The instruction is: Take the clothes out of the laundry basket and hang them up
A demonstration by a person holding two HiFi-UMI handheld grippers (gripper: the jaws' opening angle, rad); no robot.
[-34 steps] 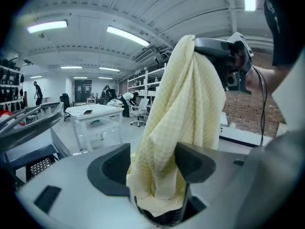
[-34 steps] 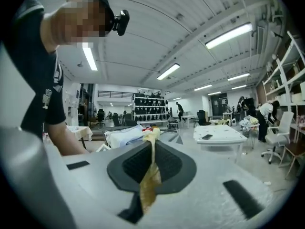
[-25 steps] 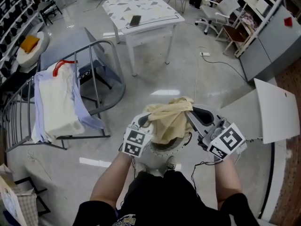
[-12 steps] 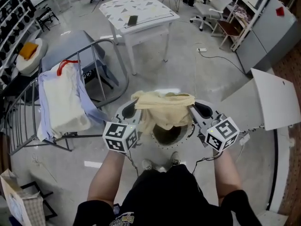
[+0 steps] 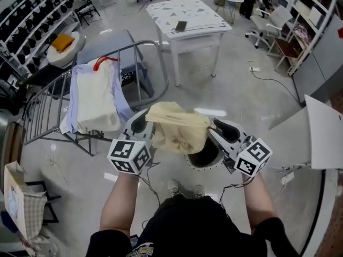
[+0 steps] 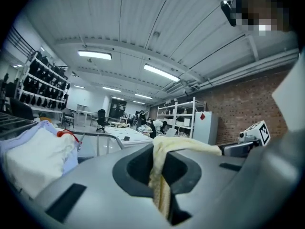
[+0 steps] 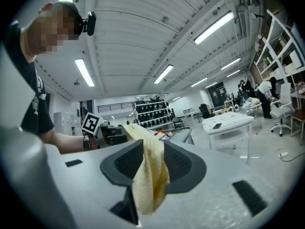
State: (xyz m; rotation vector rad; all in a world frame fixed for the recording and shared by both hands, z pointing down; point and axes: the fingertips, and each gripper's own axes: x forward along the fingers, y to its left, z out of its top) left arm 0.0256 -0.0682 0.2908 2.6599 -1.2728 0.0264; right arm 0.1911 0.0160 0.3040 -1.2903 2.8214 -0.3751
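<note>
Left gripper (image 5: 142,125) is clamped on one end of the yellow garment (image 5: 177,130), which hangs in the air above the laundry basket (image 5: 214,162). Right gripper (image 5: 217,130) jaws have just been opening: parted now, the garment's other end loose between them. Loaded drying rack (image 5: 48,111) stands off left.

A crumpled pale yellow garment (image 5: 177,130) hangs in the air over the round laundry basket (image 5: 210,165) on the floor. The left hand-held gripper (image 5: 140,125) pinches one end. The other end lies between the jaws of the right hand-held gripper (image 5: 222,131), which have just been opening. A cream garment (image 5: 99,98) drapes the drying rack (image 5: 51,111).
</note>
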